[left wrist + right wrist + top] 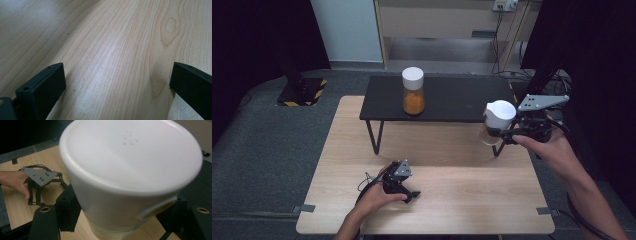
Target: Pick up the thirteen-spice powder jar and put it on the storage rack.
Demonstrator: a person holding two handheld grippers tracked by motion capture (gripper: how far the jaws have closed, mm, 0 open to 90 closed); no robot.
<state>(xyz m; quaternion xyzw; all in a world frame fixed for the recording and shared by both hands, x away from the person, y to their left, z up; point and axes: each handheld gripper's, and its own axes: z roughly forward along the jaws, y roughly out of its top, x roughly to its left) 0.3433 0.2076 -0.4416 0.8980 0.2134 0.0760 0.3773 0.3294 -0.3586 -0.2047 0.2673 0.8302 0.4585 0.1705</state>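
The right gripper (504, 131) holds a clear jar with a white lid (498, 120) up in the air, off the right end of the low black shelf (447, 100) and above the right side of the wooden table (452, 195). Its jaws are clamped on the jar from two sides, just below the lid, with the jar sticking out to the left of the hand. In the right gripper view the white lid (130, 157) looms close and the black jaws press against the jar's wall on either side beneath it.

The jar is tilted: its long axis leans, with the lid end up and tipped toward the right and toward the person, the clear bottom lower and to the left. What is inside it I cannot make out.

A second jar with orange contents (413, 91) stands upright on the black shelf, well apart from the held one.

The left gripper (409, 192) rests low on the near part of the table, its jaws spread wide with only bare wood between them.
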